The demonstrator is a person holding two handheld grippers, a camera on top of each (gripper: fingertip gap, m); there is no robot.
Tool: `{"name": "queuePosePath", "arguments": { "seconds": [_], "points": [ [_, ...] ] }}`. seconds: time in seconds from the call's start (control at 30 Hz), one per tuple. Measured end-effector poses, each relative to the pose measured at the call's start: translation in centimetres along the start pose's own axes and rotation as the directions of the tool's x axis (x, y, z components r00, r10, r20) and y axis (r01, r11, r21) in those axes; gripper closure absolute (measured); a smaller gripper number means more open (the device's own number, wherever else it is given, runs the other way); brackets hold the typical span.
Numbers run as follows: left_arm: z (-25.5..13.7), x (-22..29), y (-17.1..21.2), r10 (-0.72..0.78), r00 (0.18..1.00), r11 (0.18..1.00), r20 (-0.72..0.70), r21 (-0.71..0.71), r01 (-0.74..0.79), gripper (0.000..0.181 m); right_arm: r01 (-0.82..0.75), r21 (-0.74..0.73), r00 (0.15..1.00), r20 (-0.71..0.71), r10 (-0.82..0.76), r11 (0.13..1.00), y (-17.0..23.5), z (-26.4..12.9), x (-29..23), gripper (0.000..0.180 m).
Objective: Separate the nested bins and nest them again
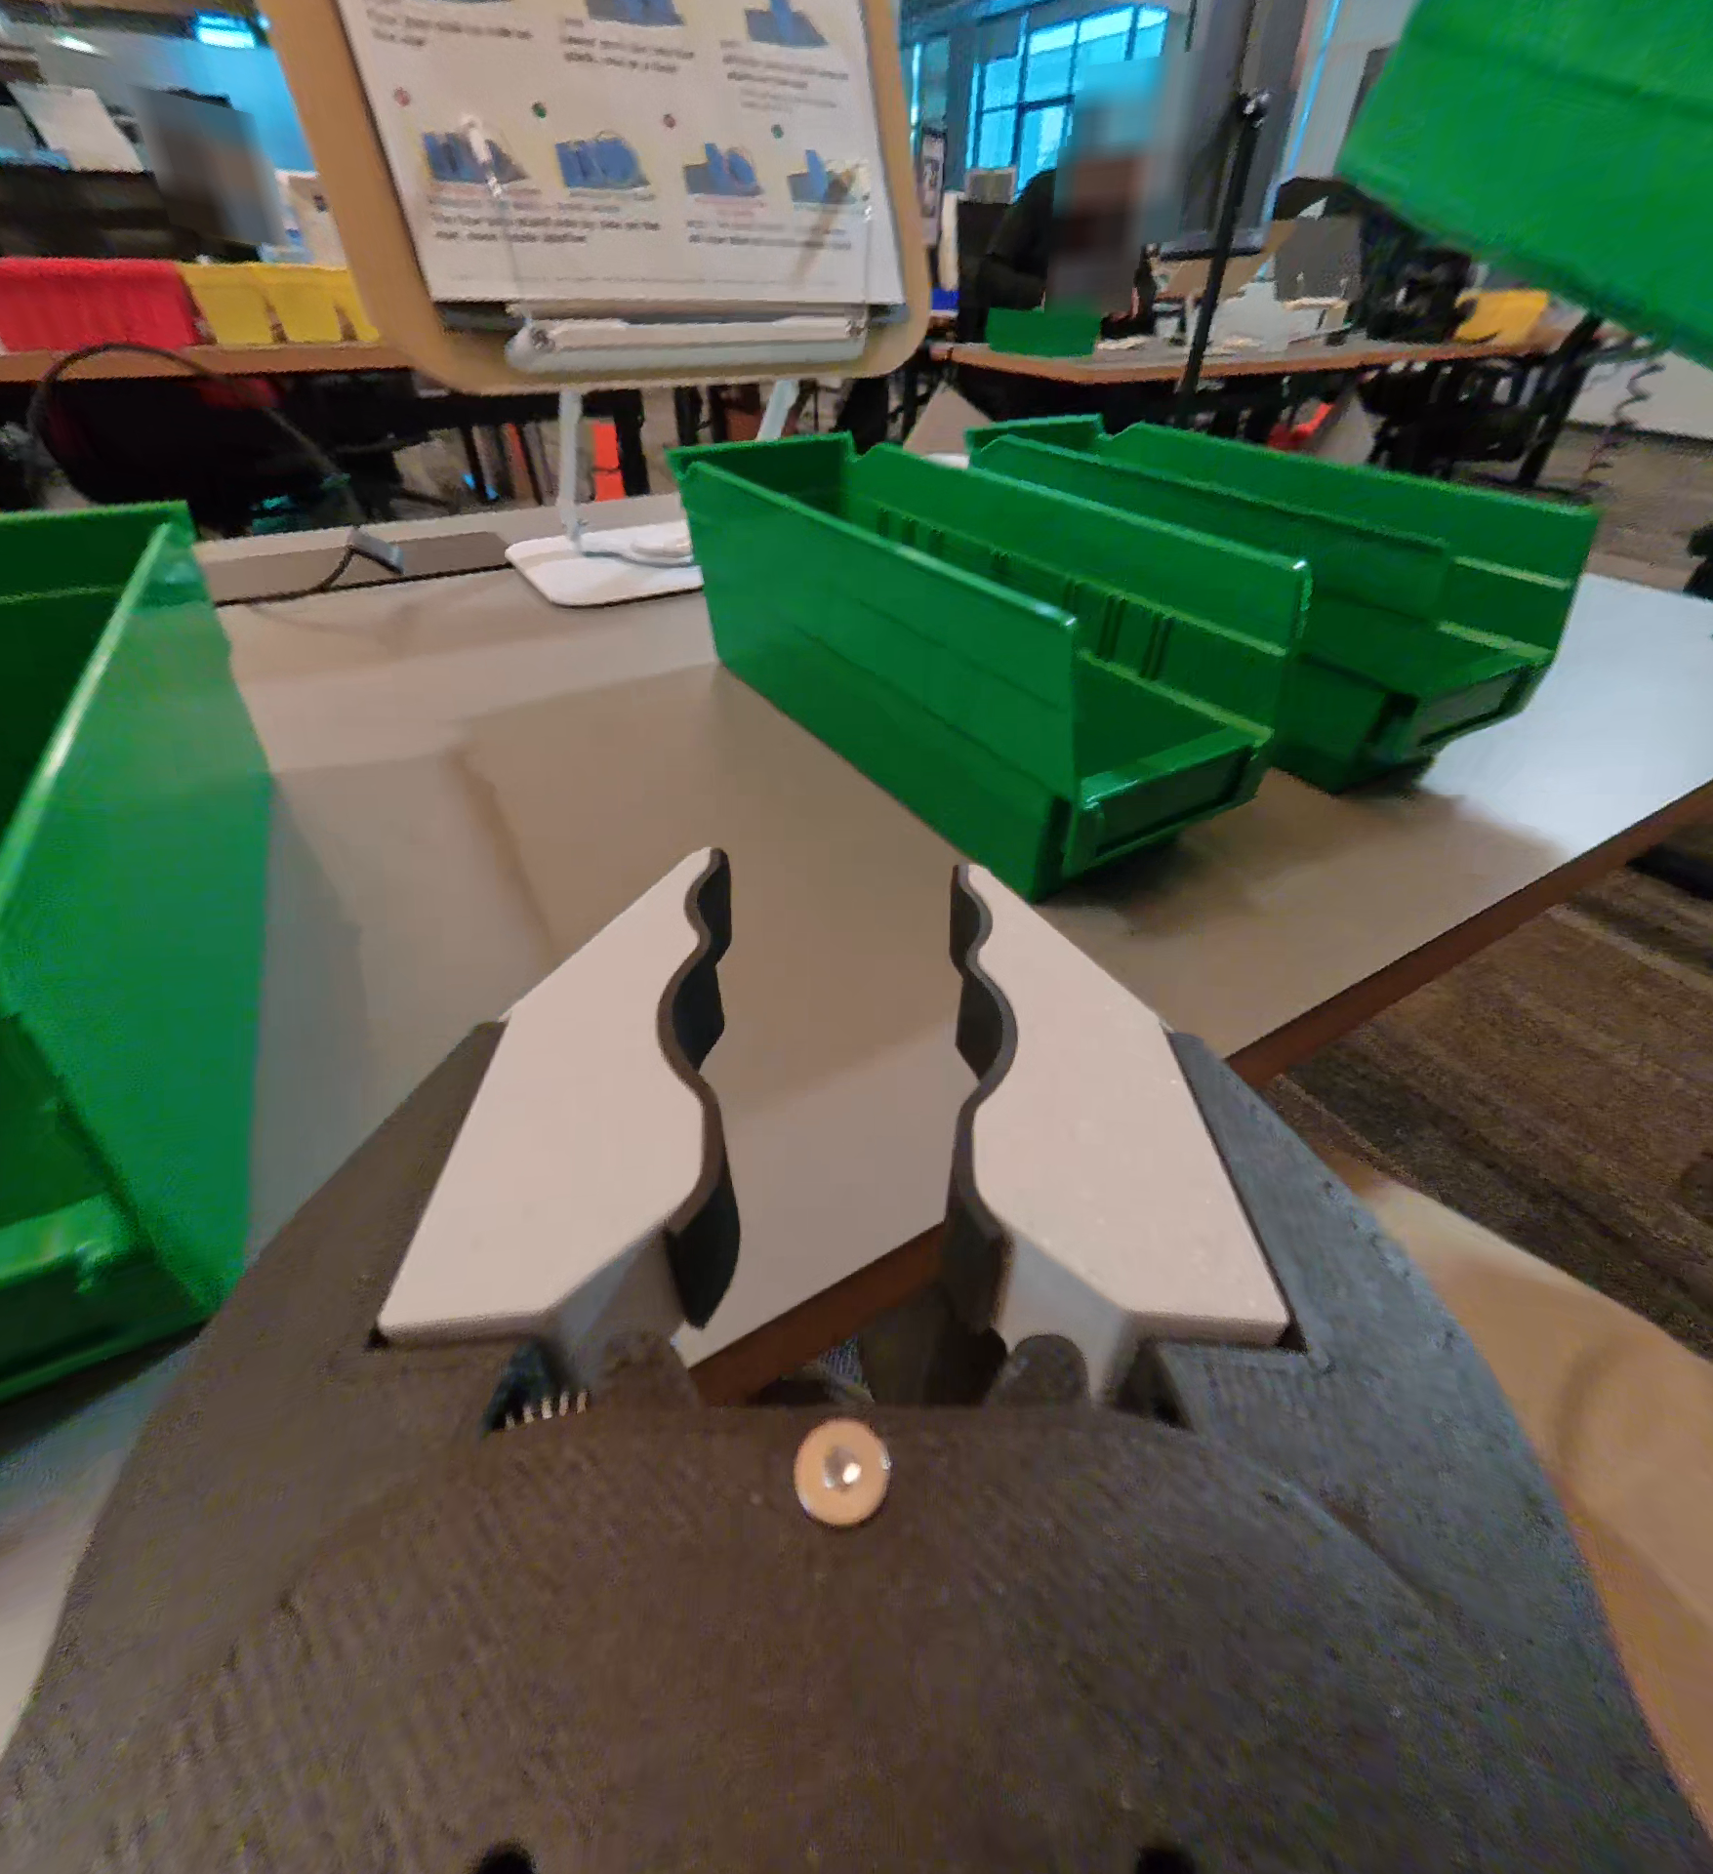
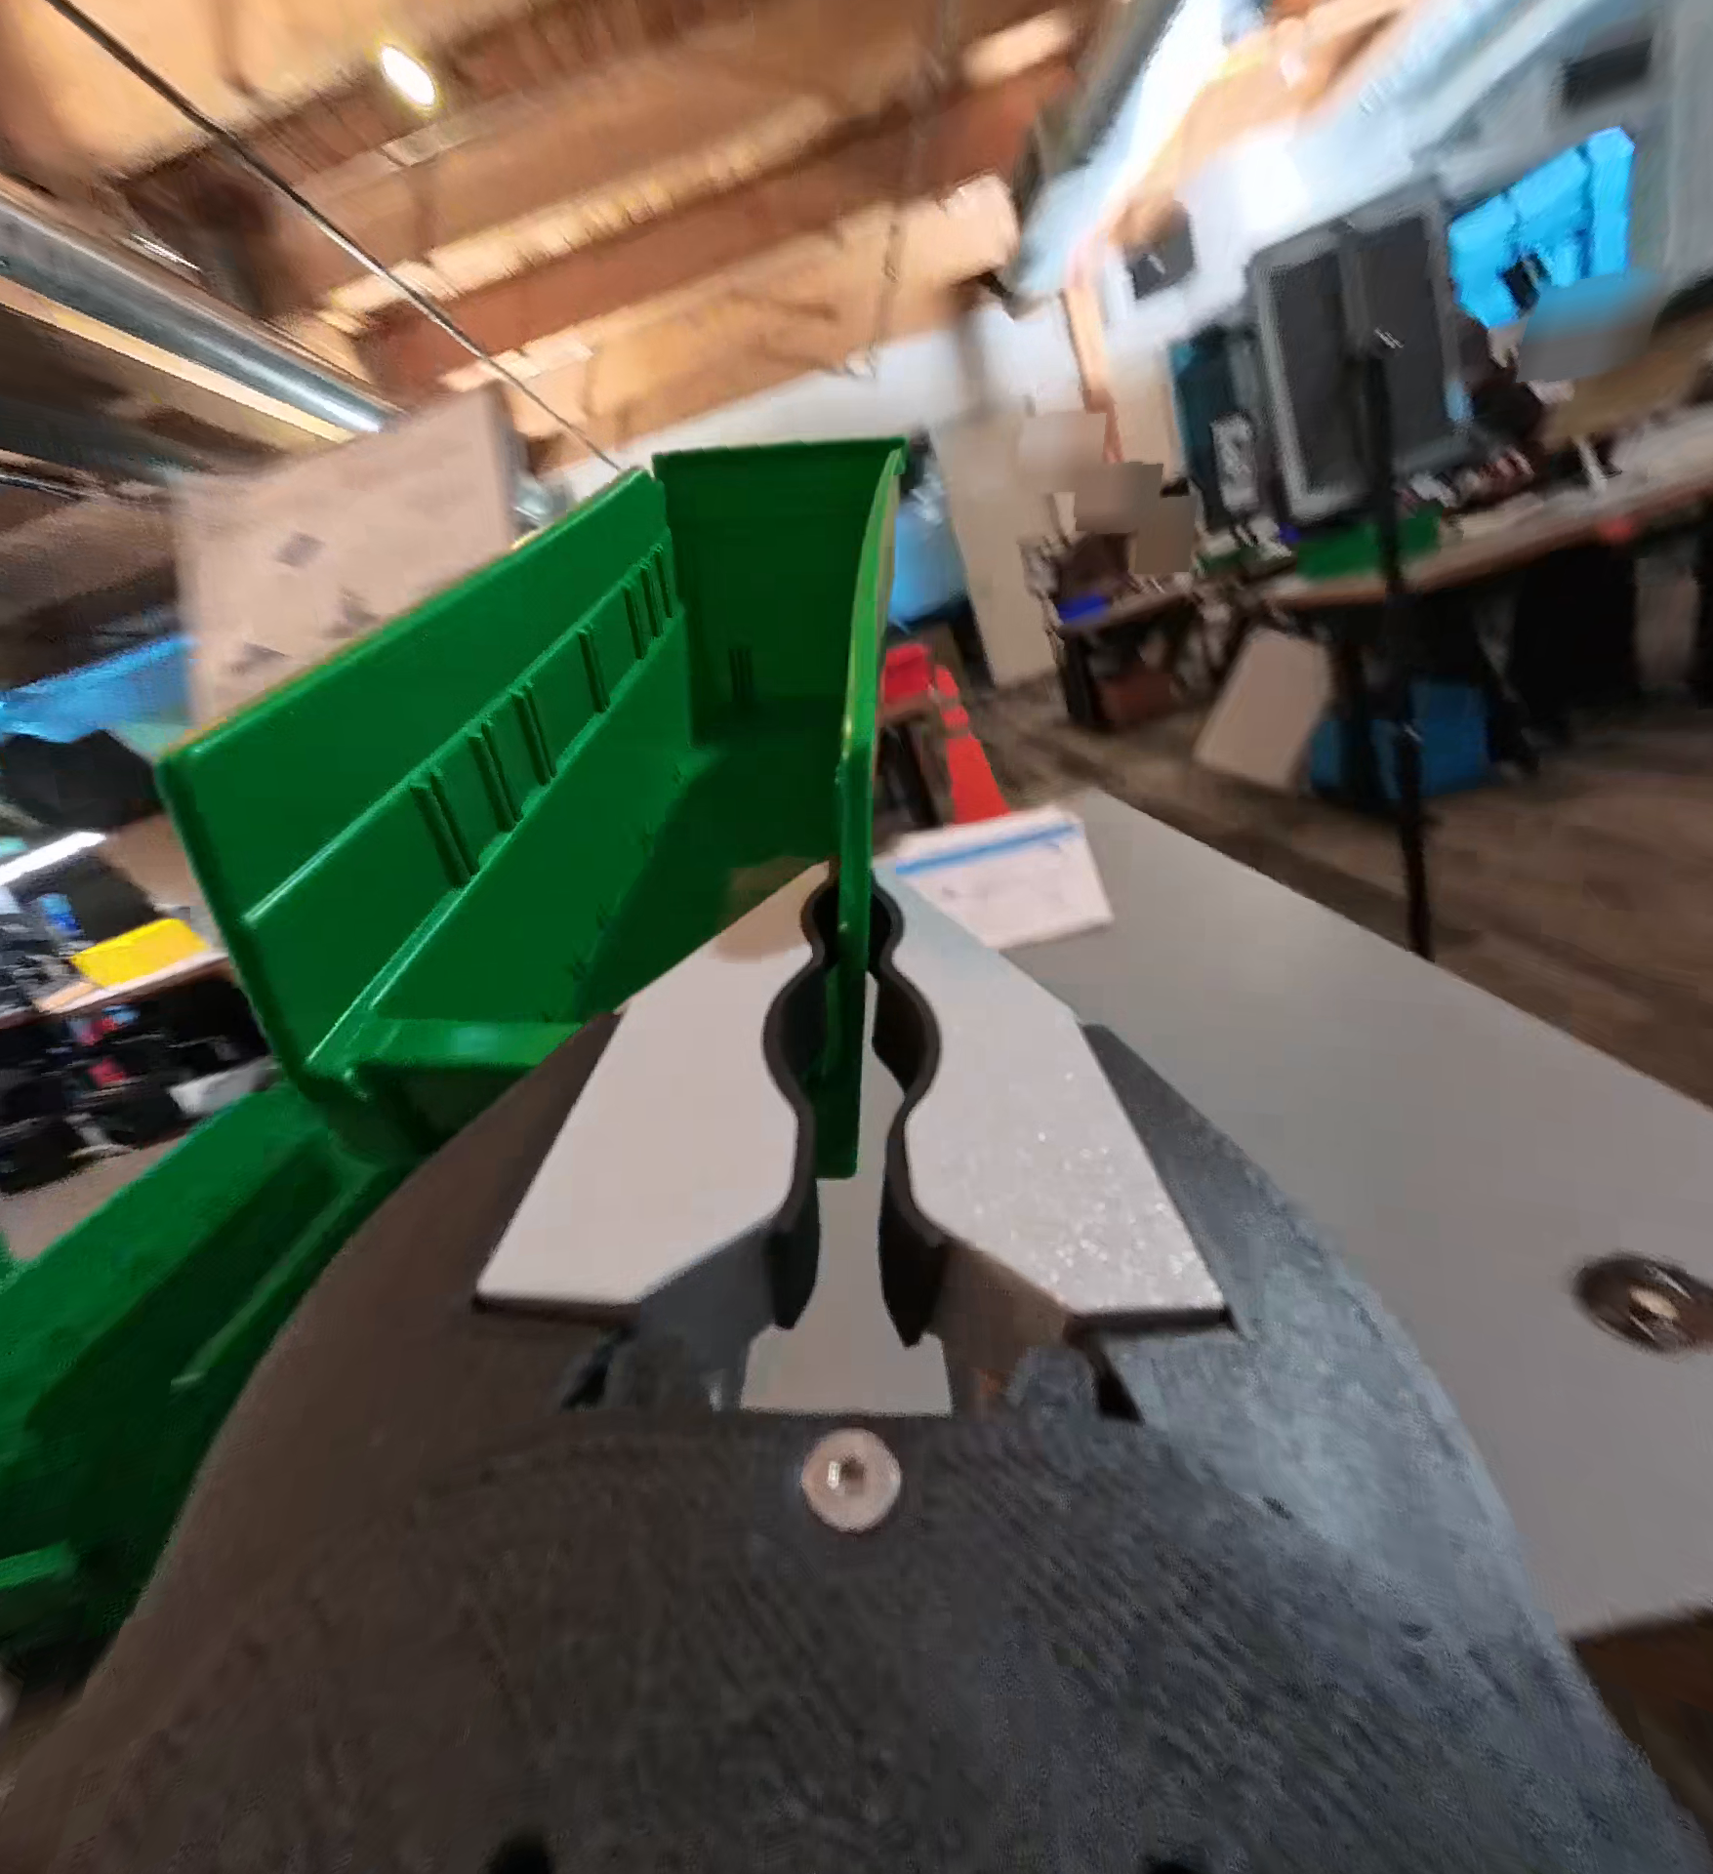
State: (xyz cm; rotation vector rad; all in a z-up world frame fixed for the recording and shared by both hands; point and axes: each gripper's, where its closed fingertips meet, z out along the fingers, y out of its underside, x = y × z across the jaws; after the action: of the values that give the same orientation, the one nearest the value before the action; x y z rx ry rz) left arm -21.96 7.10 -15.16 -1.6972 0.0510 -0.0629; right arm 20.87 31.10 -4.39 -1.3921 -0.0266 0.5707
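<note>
My right gripper (image 2: 847, 913) is shut on the side wall of a green bin (image 2: 527, 811) and holds it tilted up off the grey table (image 2: 1339, 1065). The same lifted bin shows at the top right of the left wrist view (image 1: 1592, 172). My left gripper (image 1: 840, 872) is open and empty above the table (image 1: 527, 791). Two green bins lie side by side ahead of it, the near one (image 1: 984, 659) and the far one (image 1: 1339, 568). Another green bin (image 1: 71, 913) stands close at the left.
A stand with an instruction sheet (image 1: 629, 172) rises at the table's back edge. A white paper (image 2: 1004, 877) lies on the table. The table's right edge (image 1: 1440, 953) drops to a carpeted floor. More green plastic (image 2: 71, 1420) lies below the lifted bin.
</note>
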Motion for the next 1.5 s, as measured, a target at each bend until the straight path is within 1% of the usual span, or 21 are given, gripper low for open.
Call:
{"name": "queuePosePath", "arguments": {
  "seconds": [0.07,0.13,0.17,0.2,0.27,0.37,0.43,0.5,0.53,0.57,0.63,0.7,0.73,0.8,0.83,1.0,1.13,1.2,1.33,1.43,1.5],
  "points": [
    [0.4,1.2,-1.0,0.001,1.000,0.999,0.002,0.036,-0.001,0.134,0.011,0.056,0.994,0.112,-0.017,0.998,-1.3,-1.0,-4.5,0.179],
    [0.5,2.9,-2.3,-0.003,1.000,0.996,-0.020,0.086,0.005,0.129,0.020,0.062,0.979,0.203,-0.032,0.998,-1.3,-2.0,-9.4,0.179],
    [0.5,4.2,-2.9,-0.005,0.998,0.994,-0.055,0.110,0.011,0.126,0.035,0.054,0.972,0.232,-0.046,0.998,-0.9,-2.4,-11.8,0.179],
    [0.5,5.9,-3.5,-0.003,0.994,0.992,-0.107,0.122,0.016,0.124,0.055,0.041,0.965,0.253,-0.064,0.998,-0.2,-2.9,-14.2,0.179],
    [0.4,9.3,-4.0,0.006,0.978,0.994,-0.210,0.111,0.018,0.114,0.119,0.013,0.949,0.291,-0.118,0.993,1.7,-3.7,-18.9,0.180],
    [-0.6,13.1,-5.2,0.000,0.950,0.990,-0.311,0.134,0.044,0.103,0.257,-0.021,0.917,0.321,-0.237,0.966,5.4,-4.9,-24.8,0.179],
    [-1.5,14.2,-6.4,-0.055,0.936,0.978,-0.348,0.170,0.121,0.101,0.350,-0.033,0.889,0.327,-0.321,0.936,7.7,-5.7,-27.7,0.179],
    [-2.0,13.6,-7.1,-0.133,0.931,0.961,-0.339,0.186,0.205,0.103,0.429,-0.028,0.852,0.344,-0.394,0.903,9.5,-6.4,-30.1,0.178],
    [-2.1,12.9,-7.2,-0.172,0.931,0.952,-0.322,0.187,0.240,0.106,0.461,-0.022,0.832,0.359,-0.423,0.887,10.3,-6.8,-31.2,0.178],
    [-2.1,12.0,-7.0,-0.211,0.931,0.944,-0.297,0.184,0.272,0.110,0.484,-0.016,0.817,0.367,-0.445,0.875,10.9,-7.1,-32.0,0.179],
    [-2.0,9.8,-6.2,-0.267,0.937,0.935,-0.224,0.176,0.308,0.130,0.489,-0.018,0.813,0.370,-0.448,0.872,11.6,-7.3,-33.2,0.178],
    [-2.1,9.0,-5.9,-0.283,0.932,0.934,-0.228,0.156,0.322,0.134,0.497,-0.009,0.807,0.373,-0.458,0.868,11.6,-7.3,-33.9,0.178],
    [-2.1,8.5,-5.8,-0.294,0.931,0.934,-0.214,0.142,0.328,0.140,0.498,-0.006,0.803,0.379,-0.459,0.867,11.7,-7.3,-34.2,0.177],
    [-2.4,7.3,-5.7,-0.307,0.937,0.934,-0.167,0.137,0.330,0.153,0.488,-0.003,0.802,0.397,-0.447,0.873,11.9,-7.4,-35.0,0.177],
    [-2.6,6.5,-5.6,-0.313,0.940,0.932,-0.133,0.146,0.331,0.163,0.481,0.001,0.801,0.407,-0.439,0.877,11.9,-7.5,-35.4,0.177],
    [-3.7,4.8,-5.7,-0.316,0.946,0.928,-0.070,0.185,0.324,0.167,0.472,0.052,0.775,0.452,-0.442,0.880,11.8,-8.2,-37.6,0.175],
    [-4.9,3.0,-6.5,-0.310,0.951,0.920,-0.008,0.249,0.302,0.171,0.448,0.086,0.751,0.503,-0.427,0.890,11.8,-8.9,-39.4,0.173],
    [-5.3,2.1,-6.7,-0.315,0.949,0.919,0.001,0.250,0.305,0.172,0.447,0.106,0.734,0.524,-0.432,0.888,11.9,-9.4,-40.2,0.171],
    [-5.9,0.5,-6.6,-0.374,0.927,0.896,0.006,0.260,0.360,0.177,0.434,0.138,0.705,0.564,-0.431,0.890,12.0,-10.5,-41.9,0.165],
    [-6.8,-1.0,-7.1,-0.435,0.900,0.856,0.027,0.324,0.404,0.179,0.432,0.191,0.653,0.608,-0.452,0.881,11.9,-12.0,-43.4,0.160],
    [-7.2,-1.8,-7.5,-0.441,0.897,0.847,0.033,0.344,0.405,0.180,0.422,0.221,0.639,0.615,-0.461,0.879,11.9,-12.9,-44.1,0.156]
  ]
}}
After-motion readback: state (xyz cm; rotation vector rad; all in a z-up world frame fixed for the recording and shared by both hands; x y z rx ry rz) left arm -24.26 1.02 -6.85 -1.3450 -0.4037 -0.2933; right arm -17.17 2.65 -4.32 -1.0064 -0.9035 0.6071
